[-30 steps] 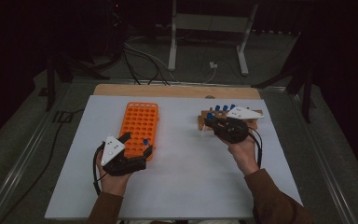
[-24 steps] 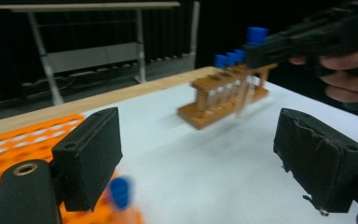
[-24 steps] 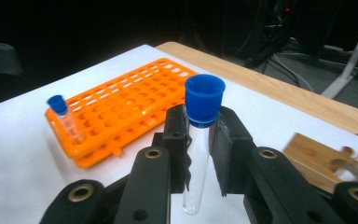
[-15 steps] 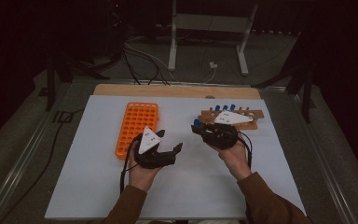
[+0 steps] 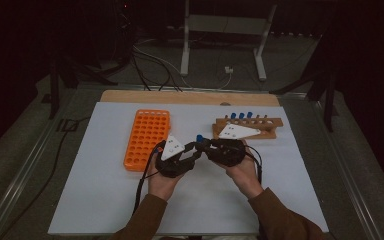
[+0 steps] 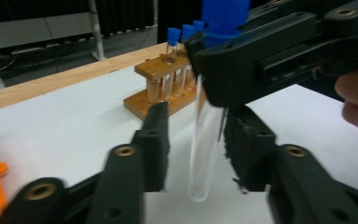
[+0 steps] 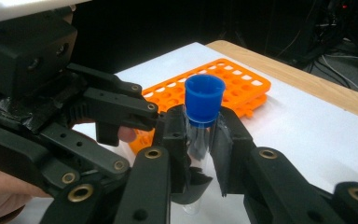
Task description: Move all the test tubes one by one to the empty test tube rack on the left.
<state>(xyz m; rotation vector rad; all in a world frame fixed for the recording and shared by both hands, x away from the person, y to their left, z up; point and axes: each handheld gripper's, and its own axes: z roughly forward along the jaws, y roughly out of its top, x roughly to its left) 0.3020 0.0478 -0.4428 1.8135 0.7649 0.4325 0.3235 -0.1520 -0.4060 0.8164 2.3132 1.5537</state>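
Observation:
A clear test tube with a blue cap stands upright in my right gripper, which is shut on it just under the cap. Both grippers meet over the middle of the white mat. My left gripper has its jaws on either side of the tube's lower part; they have just been closing, and a gap still shows between one pad and the glass. From above, the blue cap sits between the left gripper and the right gripper.
An orange tube rack with several empty holes lies left of the grippers. A wooden rack holding blue-capped tubes stands behind and to the right. A wooden board edges the mat's far side.
My left gripper moved right from the orange rack to the mat's middle and its jaws narrowed around the tube. My right gripper carried the tube left, away from the wooden rack.

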